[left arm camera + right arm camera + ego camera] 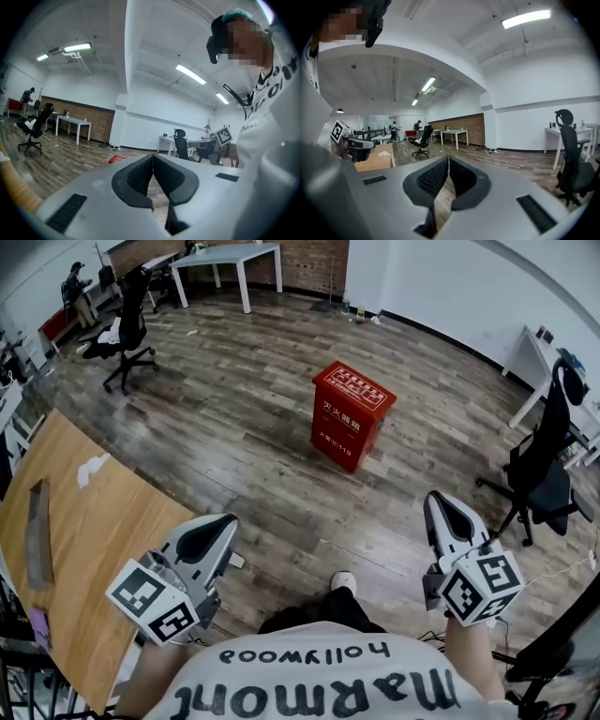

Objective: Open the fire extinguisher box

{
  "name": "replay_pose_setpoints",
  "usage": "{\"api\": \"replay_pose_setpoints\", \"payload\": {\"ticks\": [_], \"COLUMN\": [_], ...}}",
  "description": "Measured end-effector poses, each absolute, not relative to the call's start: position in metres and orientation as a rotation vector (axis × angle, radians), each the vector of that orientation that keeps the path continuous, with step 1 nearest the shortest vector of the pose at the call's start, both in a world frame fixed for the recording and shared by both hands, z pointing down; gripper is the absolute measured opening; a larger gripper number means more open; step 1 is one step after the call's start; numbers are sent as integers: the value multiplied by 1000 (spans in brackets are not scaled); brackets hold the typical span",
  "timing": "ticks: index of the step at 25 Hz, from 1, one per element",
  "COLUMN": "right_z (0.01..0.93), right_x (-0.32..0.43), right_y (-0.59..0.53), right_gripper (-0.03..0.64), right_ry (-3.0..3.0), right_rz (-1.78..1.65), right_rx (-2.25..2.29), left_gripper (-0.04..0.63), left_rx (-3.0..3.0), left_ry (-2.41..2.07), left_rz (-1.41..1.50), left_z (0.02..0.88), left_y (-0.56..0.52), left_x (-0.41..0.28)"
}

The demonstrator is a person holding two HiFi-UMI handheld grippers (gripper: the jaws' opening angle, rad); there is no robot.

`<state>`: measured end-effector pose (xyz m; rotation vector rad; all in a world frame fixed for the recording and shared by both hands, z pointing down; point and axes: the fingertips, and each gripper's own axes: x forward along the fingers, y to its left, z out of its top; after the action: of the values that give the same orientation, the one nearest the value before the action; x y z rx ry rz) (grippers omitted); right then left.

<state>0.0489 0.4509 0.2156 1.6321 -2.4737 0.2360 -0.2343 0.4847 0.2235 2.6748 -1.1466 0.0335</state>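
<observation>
Beside person's torso (319,681) | left tongs (229,521) closed, empty | right tongs (437,497) closed, empty | pointing forward

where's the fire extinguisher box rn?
Head view: the red box stands on the wood floor ahead, slightly right of centre, with a black chair off to its right.

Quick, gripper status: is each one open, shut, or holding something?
Left gripper: shut, holding nothing.
Right gripper: shut, holding nothing.

The red fire extinguisher box (352,415) looks like shiny painted metal, the floor (253,456) is dull wood planks, and the table (94,540) is smooth wood.
</observation>
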Motion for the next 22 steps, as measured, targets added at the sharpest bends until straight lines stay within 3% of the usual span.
{"api": "replay_pose_setpoints", "payload": {"ticks": [9, 22], "right_z": [218, 216], "right_x": [131, 167], "right_y": [382, 296], "right_gripper": [12, 12], "right_ry": [-2502, -2604], "right_rz": [402, 162], "right_rx": [1731, 1371], "left_gripper": [6, 6], "left_rx": [2573, 2693], "left_ry": [-1109, -1129], "left_rz": [-94, -17], "left_z": [224, 198], "left_y": [407, 320], "left_x": [-176, -59]}}
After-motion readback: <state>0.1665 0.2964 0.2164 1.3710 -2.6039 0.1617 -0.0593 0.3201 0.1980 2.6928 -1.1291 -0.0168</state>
